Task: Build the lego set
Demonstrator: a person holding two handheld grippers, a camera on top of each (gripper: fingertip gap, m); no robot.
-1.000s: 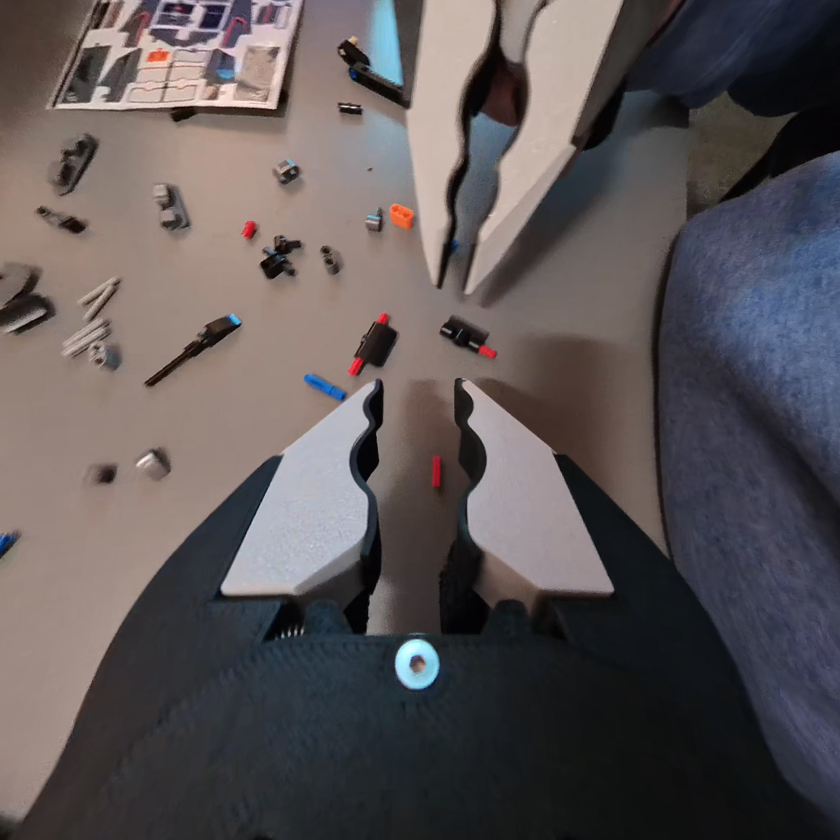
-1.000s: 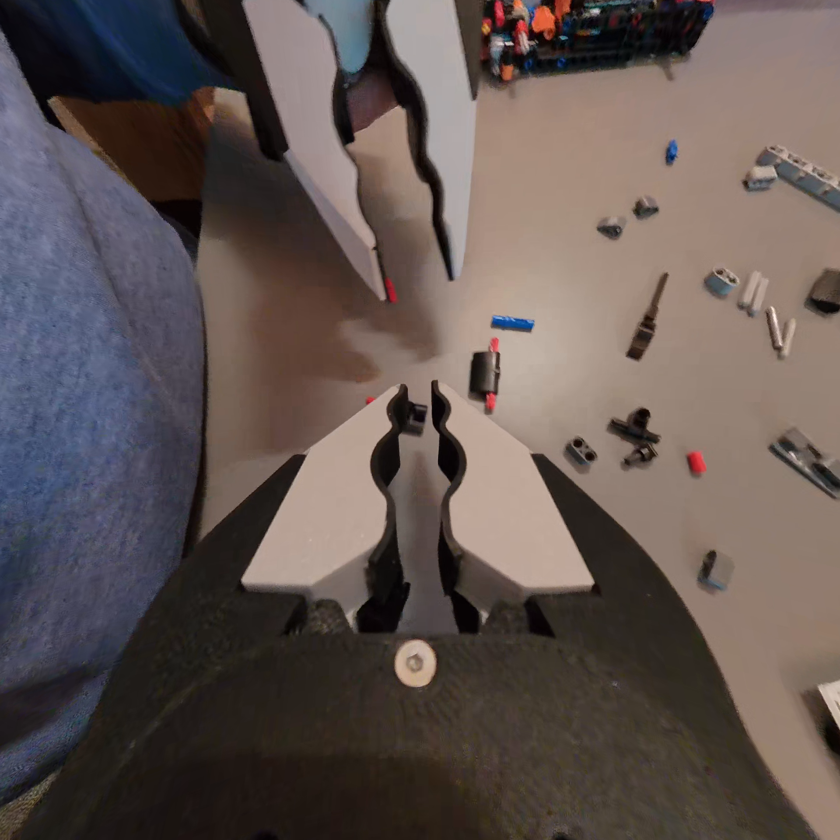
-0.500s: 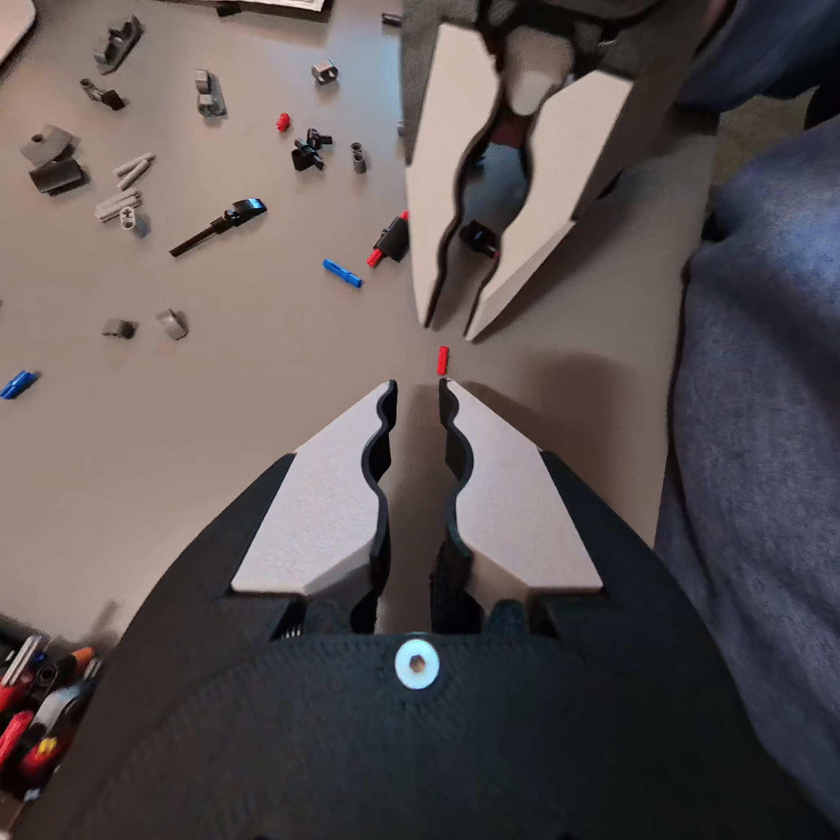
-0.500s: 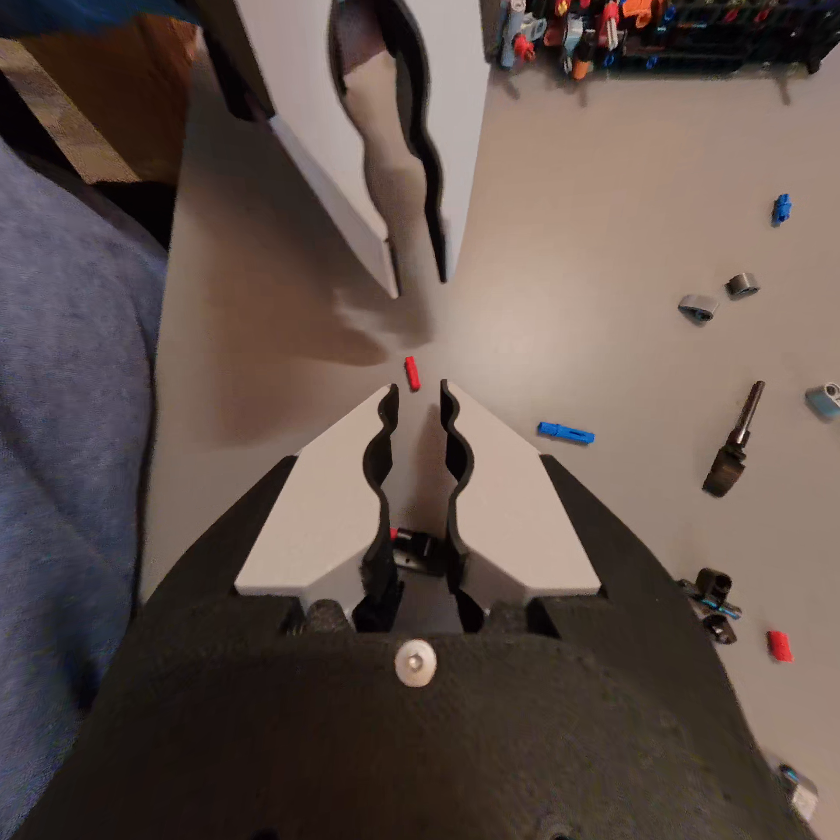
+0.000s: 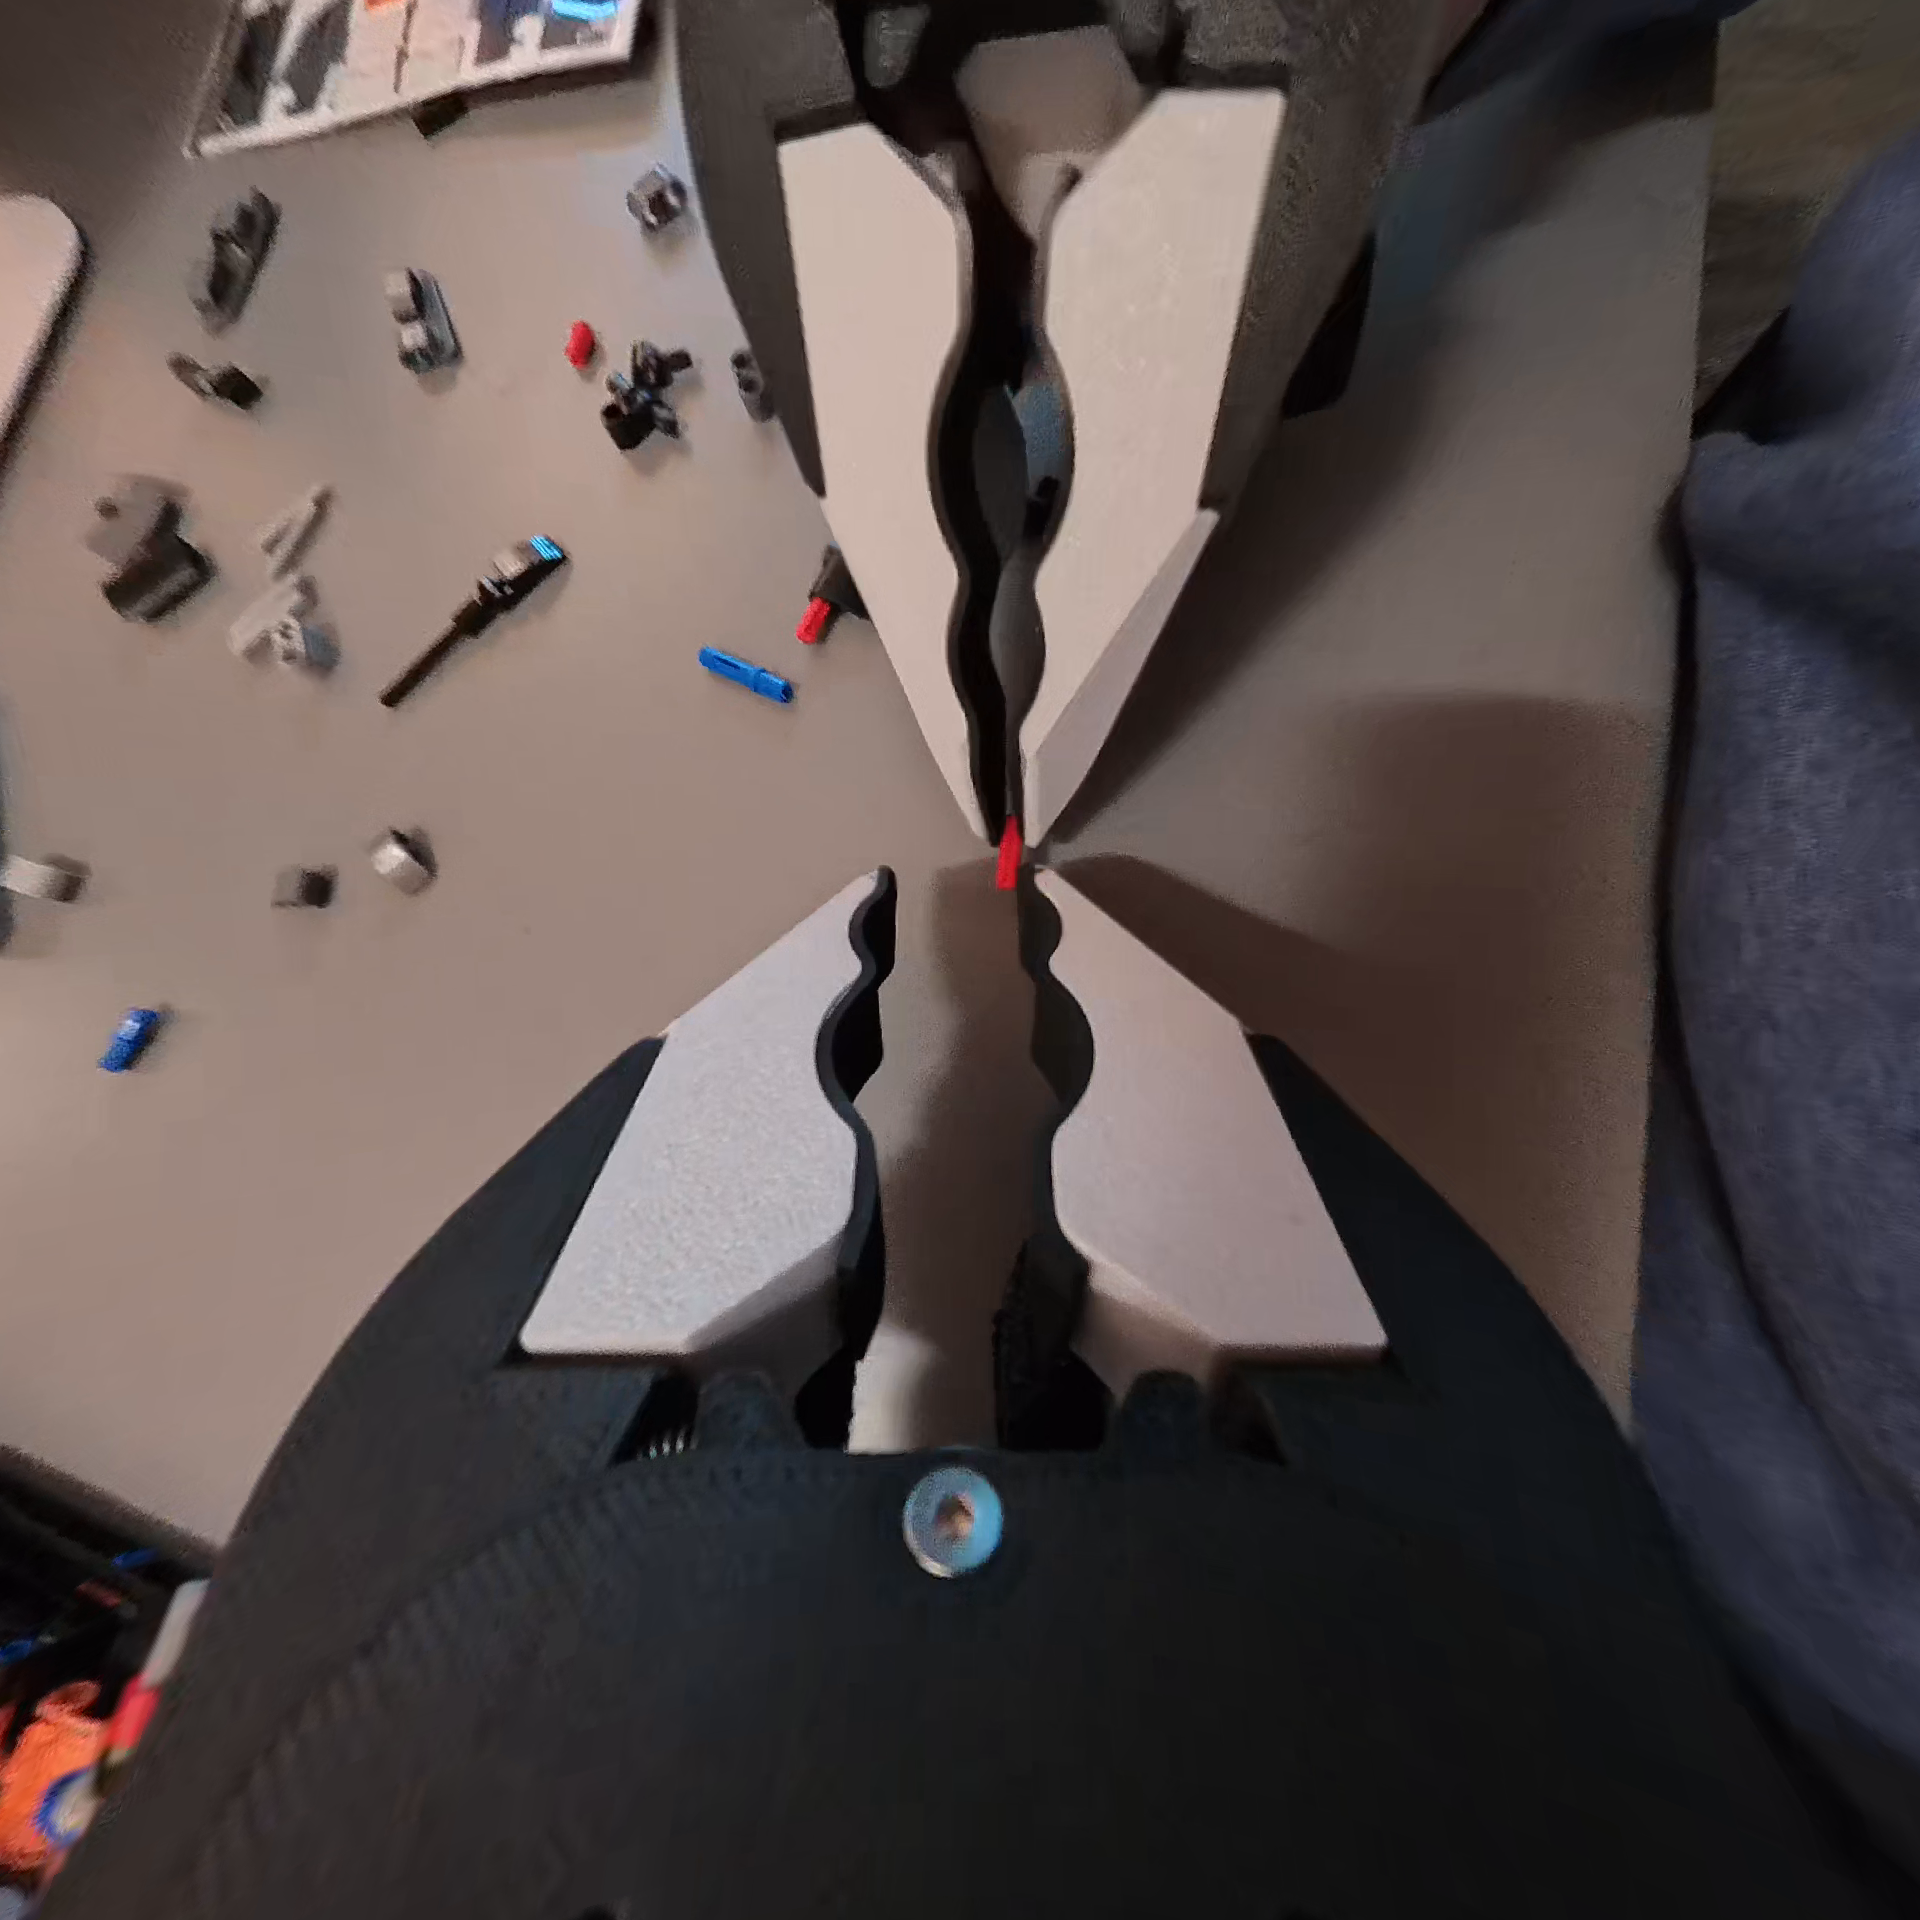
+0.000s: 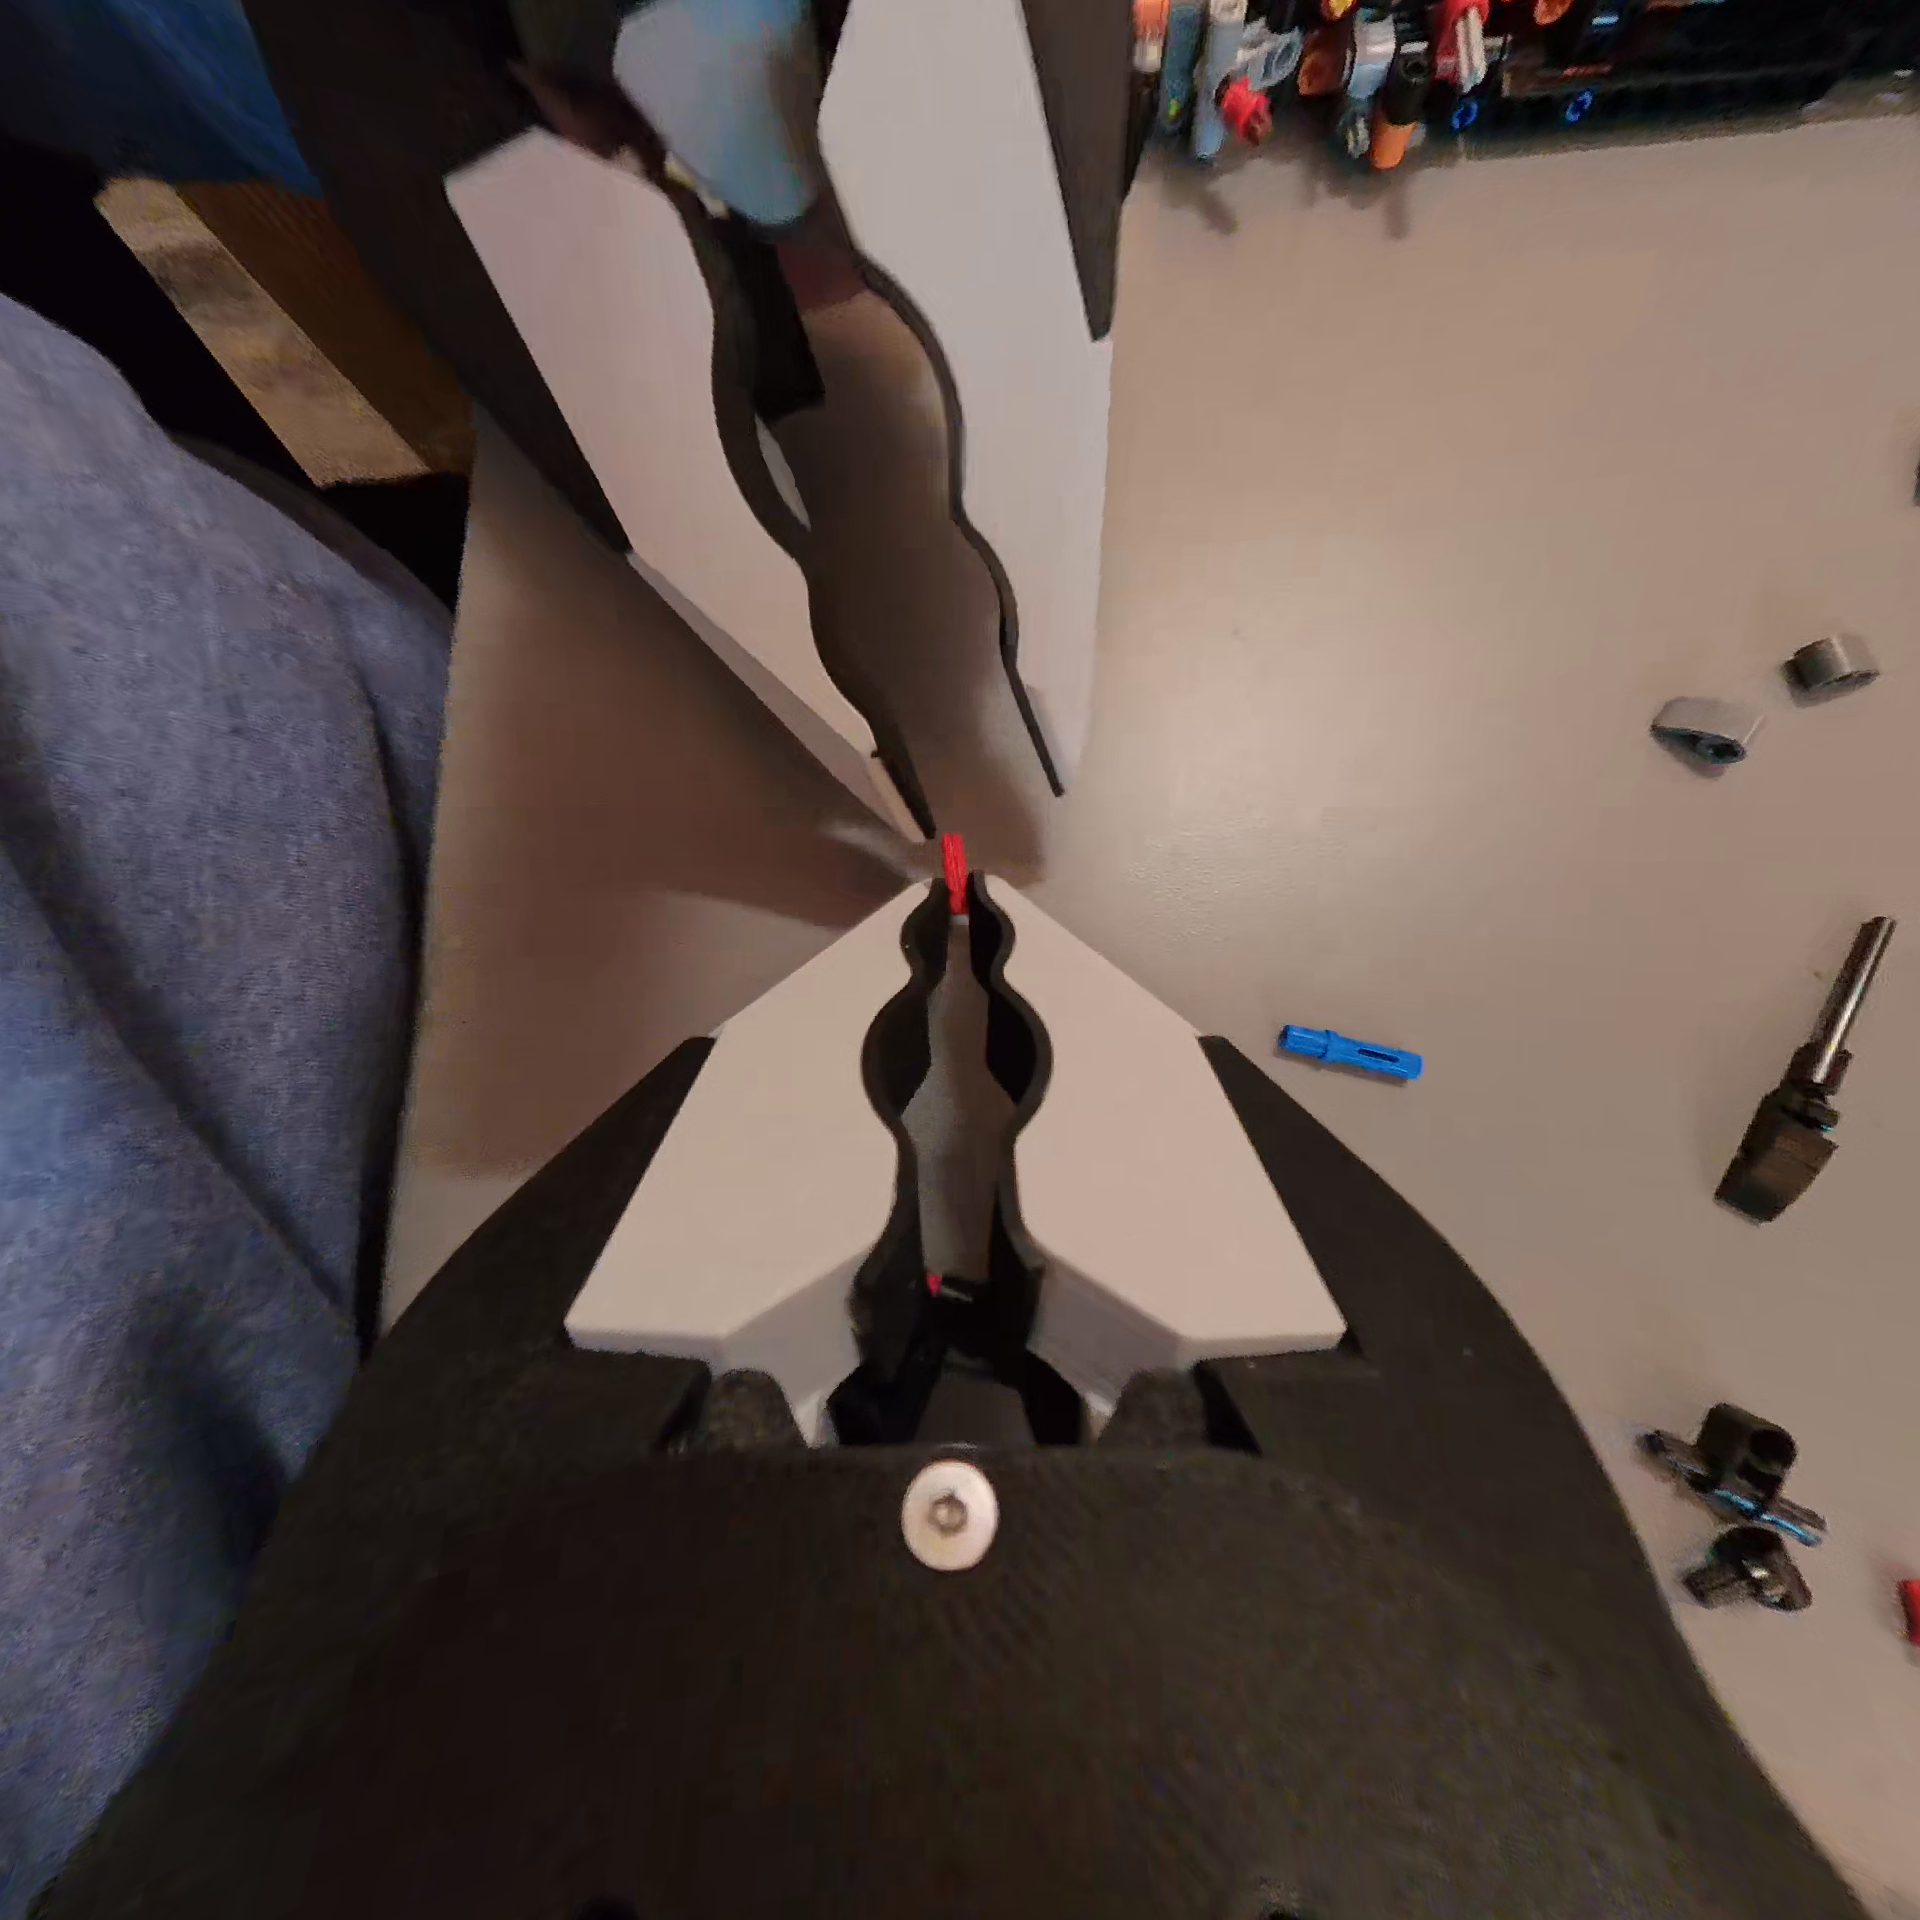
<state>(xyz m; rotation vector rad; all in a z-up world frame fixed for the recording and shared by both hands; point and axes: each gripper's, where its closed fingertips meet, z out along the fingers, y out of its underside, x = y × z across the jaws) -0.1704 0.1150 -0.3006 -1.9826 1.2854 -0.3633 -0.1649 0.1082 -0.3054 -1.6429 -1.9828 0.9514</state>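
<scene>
A small red pin is pinched at the tips of my right gripper, which is shut on it low over the grey table. In the left wrist view the same pin sticks out of the right gripper's closed tips. My left gripper is open and empty, with its tips just in front of the pin. It shows from the top in the right wrist view. A black piece with a red end lies under the base of the right fingers.
Loose pieces lie scattered: a blue pin, a black axle piece, and grey and black bits. The instruction booklet is far left. The part-built model is at the back. A person's blue clothing is at the table edge. Only a small space, under 4 cm, lies between the two pairs of fingers.
My right gripper has moved up to the red pin on the table and closed on it. My left gripper has stayed open, facing it.
</scene>
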